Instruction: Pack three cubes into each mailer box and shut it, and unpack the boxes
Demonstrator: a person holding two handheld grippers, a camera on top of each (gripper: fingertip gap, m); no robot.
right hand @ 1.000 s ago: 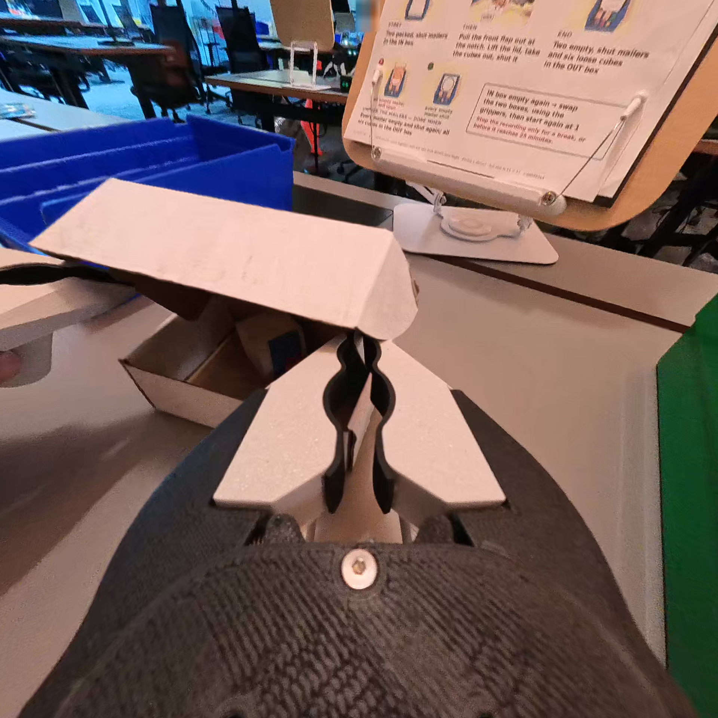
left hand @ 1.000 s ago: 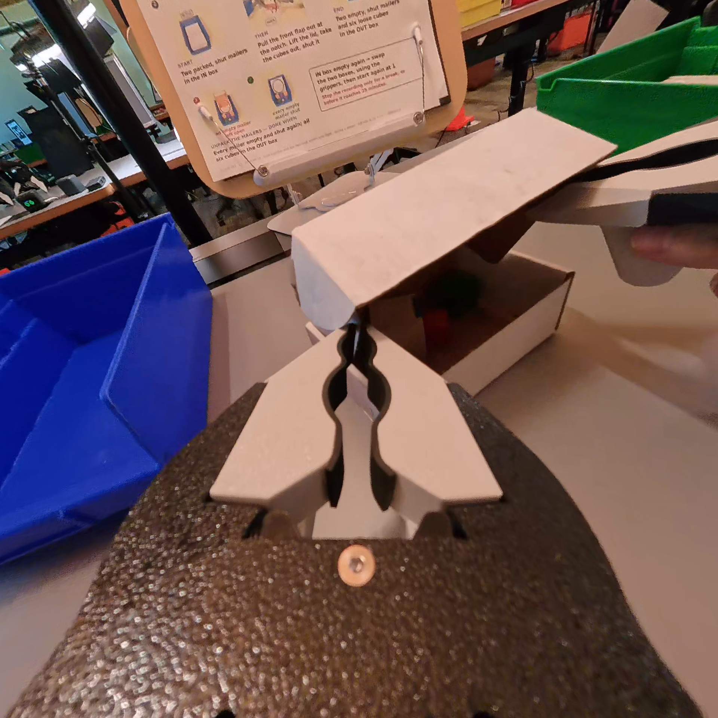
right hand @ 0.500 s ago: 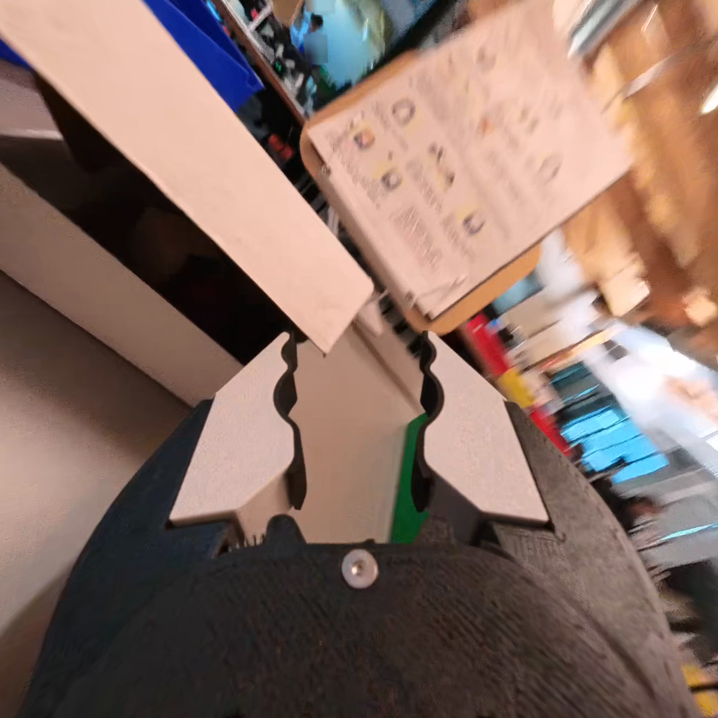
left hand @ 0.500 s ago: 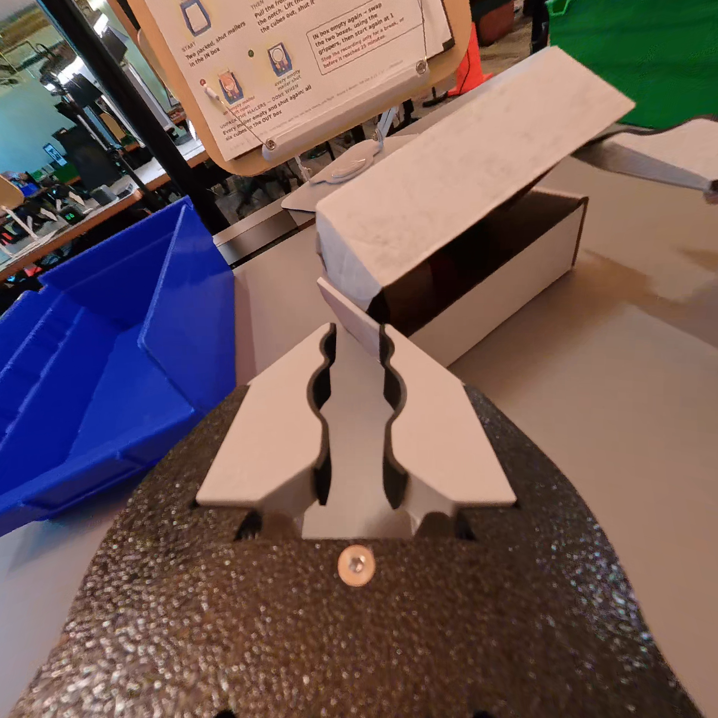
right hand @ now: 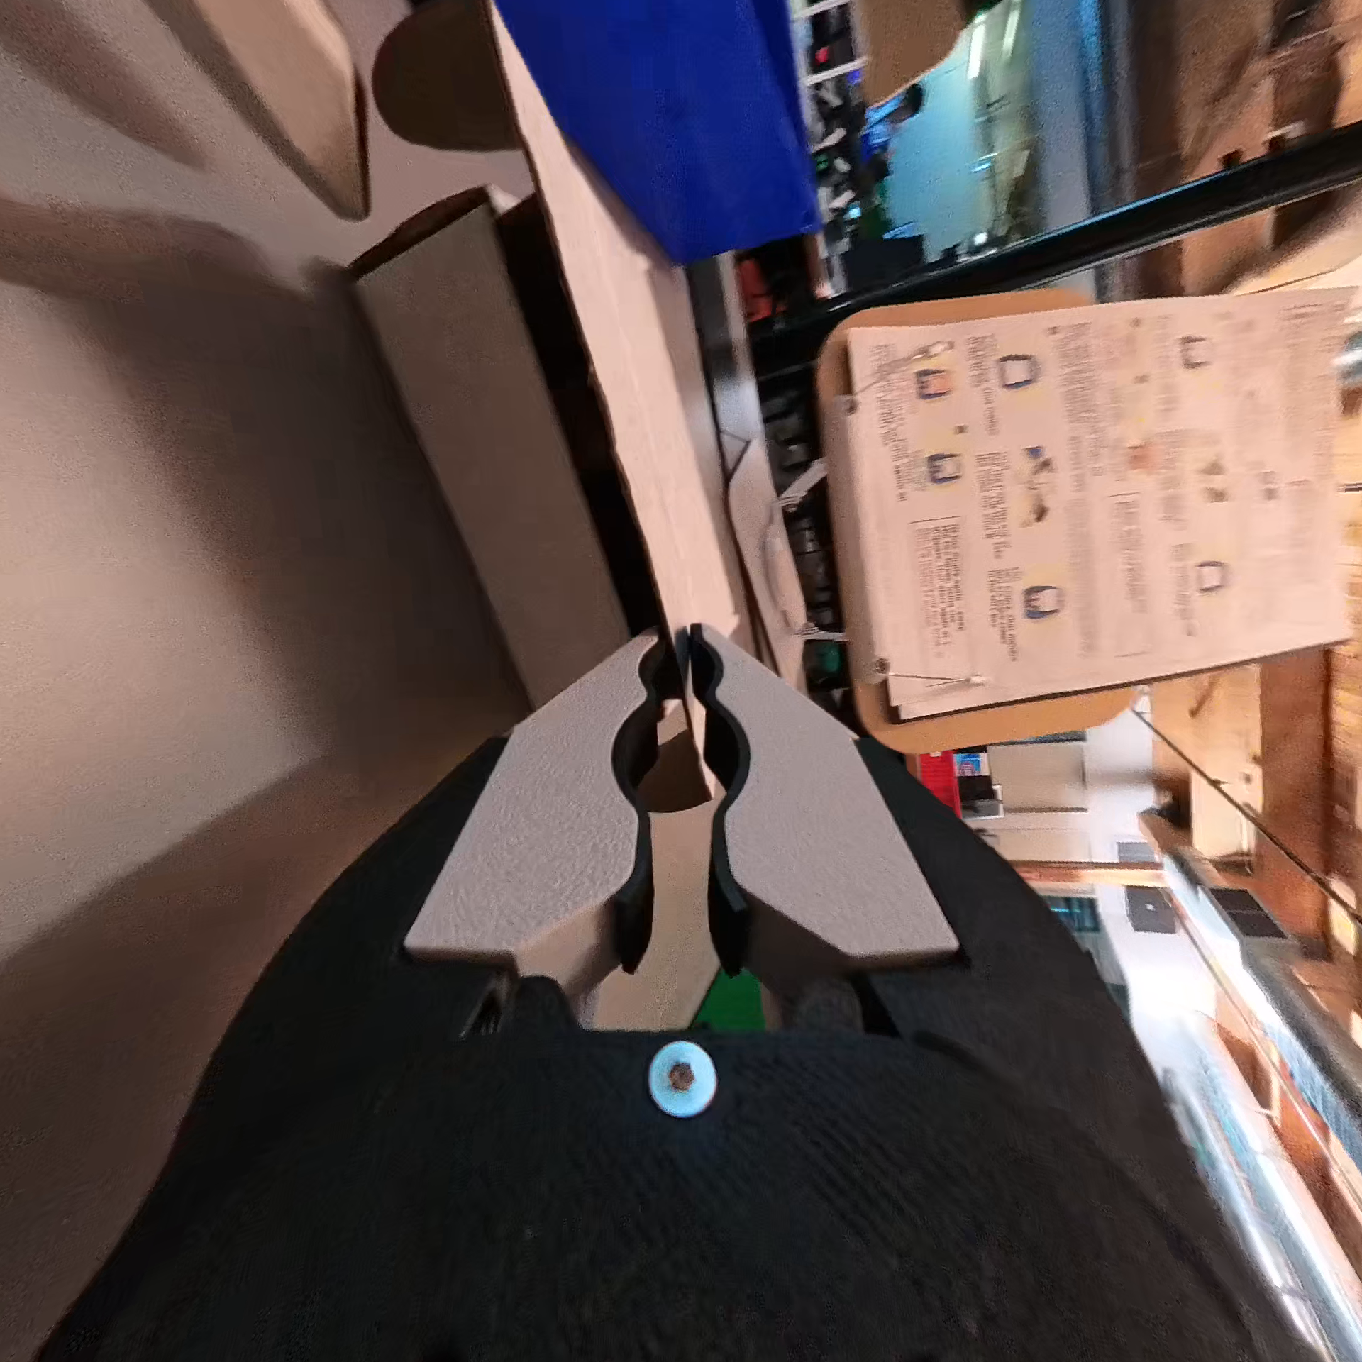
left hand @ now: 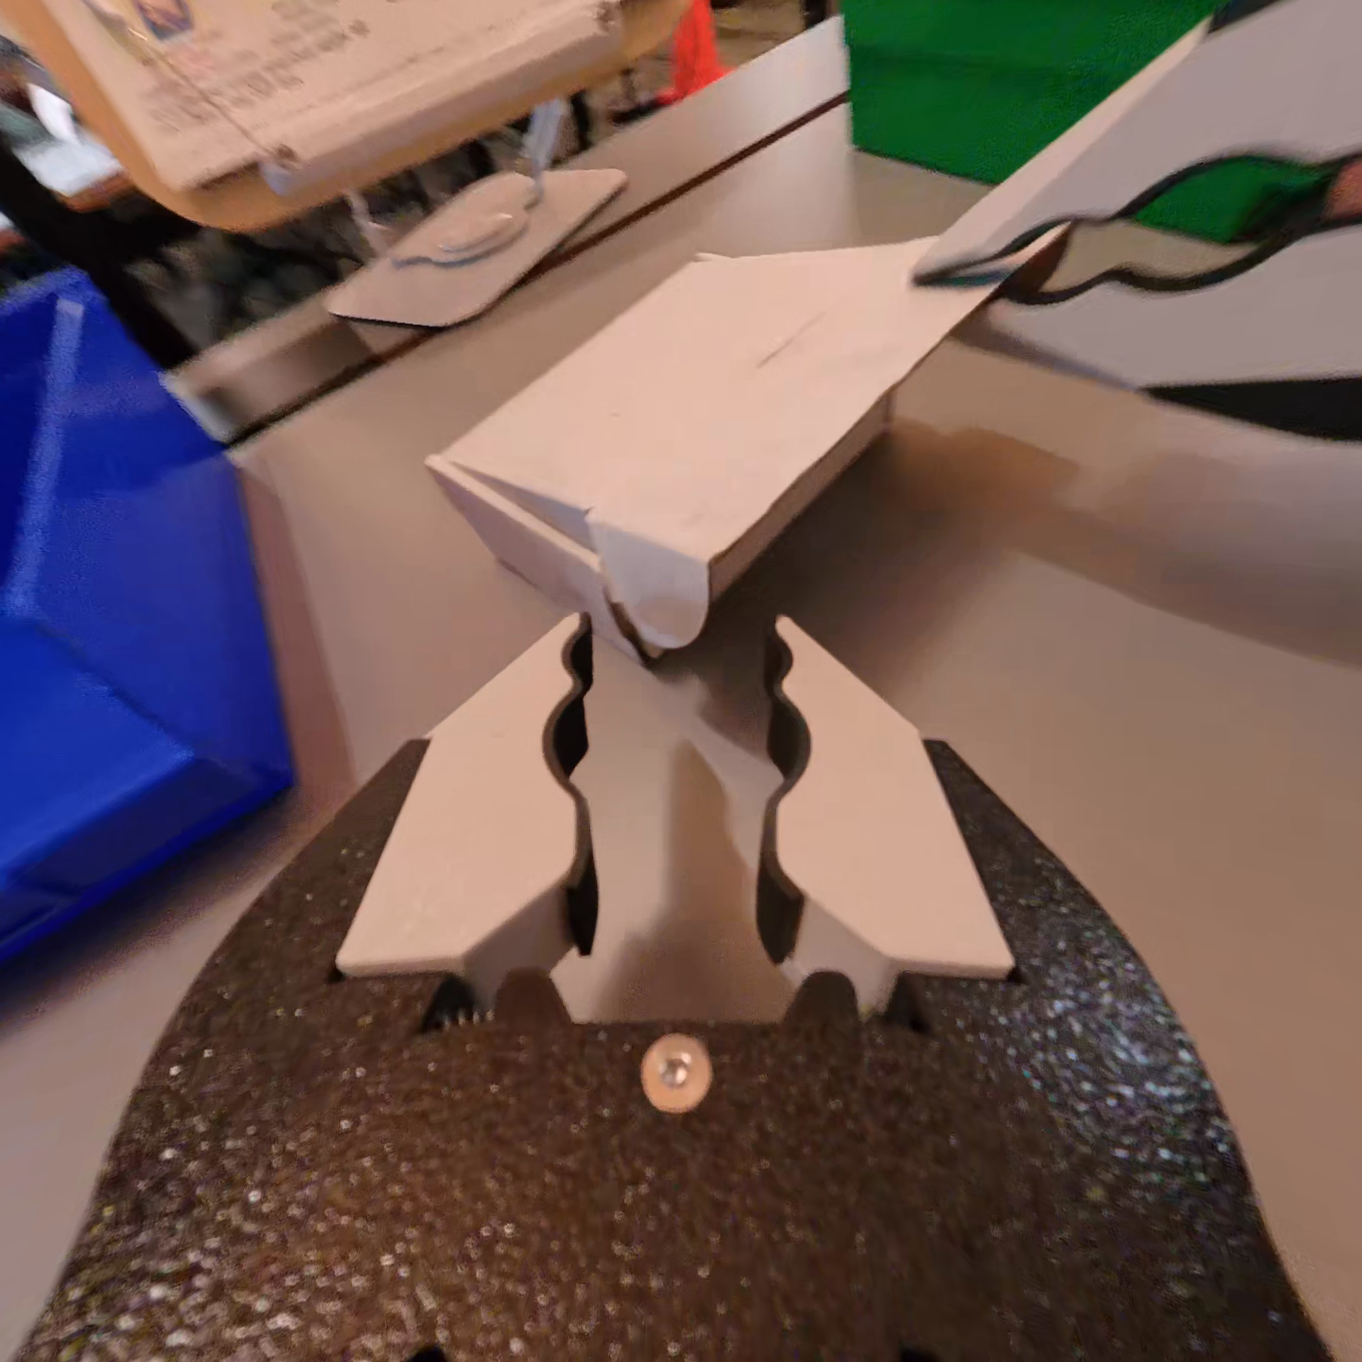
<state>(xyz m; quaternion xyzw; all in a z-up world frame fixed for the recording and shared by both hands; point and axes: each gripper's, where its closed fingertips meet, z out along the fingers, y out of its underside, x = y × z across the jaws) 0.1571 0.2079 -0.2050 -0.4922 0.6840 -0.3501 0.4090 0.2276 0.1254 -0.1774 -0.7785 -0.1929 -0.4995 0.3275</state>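
— While the white mailer box sits on the grey table, how is its lid?
— Lowered almost onto the box, with only a thin dark gap along the side. Its creased corner flap hangs down just ahead of the left gripper.

— Does that gripper have hold of anything?
— No. Its fingers stand well apart with bare table between them; the flap's tip reaches the gap by the left finger's tip, and whether it touches I cannot tell.

— And the right gripper?
— In its own view, rolled sideways, the fingertips are nearly together around the edge of a white cardboard panel of the box. From the left wrist view, the right gripper is at the box's far corner, pinching that panel, which rises at a slant.

— What surrounds the box?
— A blue bin lies to its left, a green bin beyond it to the right, and an instruction sheet on a wooden stand behind it, the stand's flat base resting on the table.

— Any cubes?
— None can be seen; the box interior is hidden.
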